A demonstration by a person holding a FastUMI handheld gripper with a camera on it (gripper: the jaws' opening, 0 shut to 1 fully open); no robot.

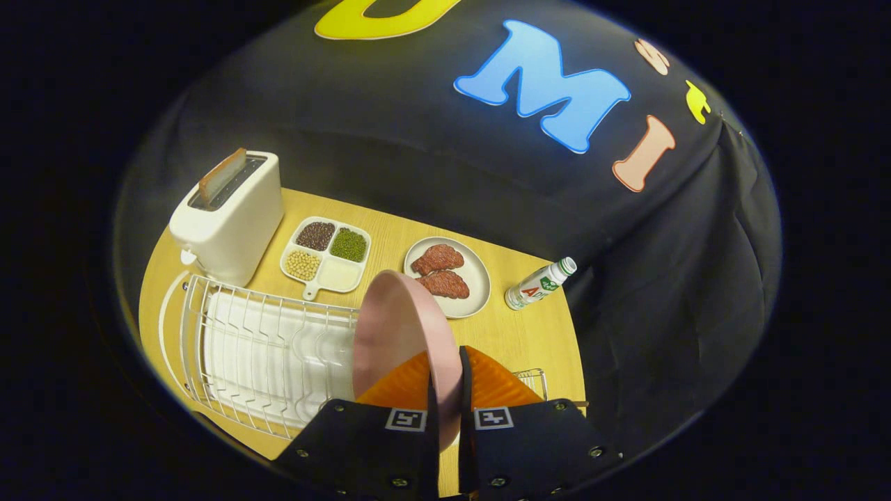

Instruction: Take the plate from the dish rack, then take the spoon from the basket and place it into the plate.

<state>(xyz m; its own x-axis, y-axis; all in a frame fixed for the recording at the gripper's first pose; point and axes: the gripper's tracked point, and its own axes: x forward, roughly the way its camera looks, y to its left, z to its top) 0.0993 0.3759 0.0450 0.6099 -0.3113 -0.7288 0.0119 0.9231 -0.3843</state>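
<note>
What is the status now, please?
Claw shut on pink plate, held on edge above dish rack. Spoon not yet fetched. Meat plate and bottle beyond, apart.

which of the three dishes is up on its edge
The pink plate, clamped on edge between the gripper fingers. The white plate with meat and the divided bean tray lie flat on the table.

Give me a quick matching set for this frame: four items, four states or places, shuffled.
1. pink plate
2. toaster
3. bottle
4. dish rack

A. slice sticking up from its slot
B. lying on its side near the table edge
C. held on edge between the gripper fingers
D. white wire, no dishes in it

Pairs: 1-C, 2-A, 3-B, 4-D
</note>
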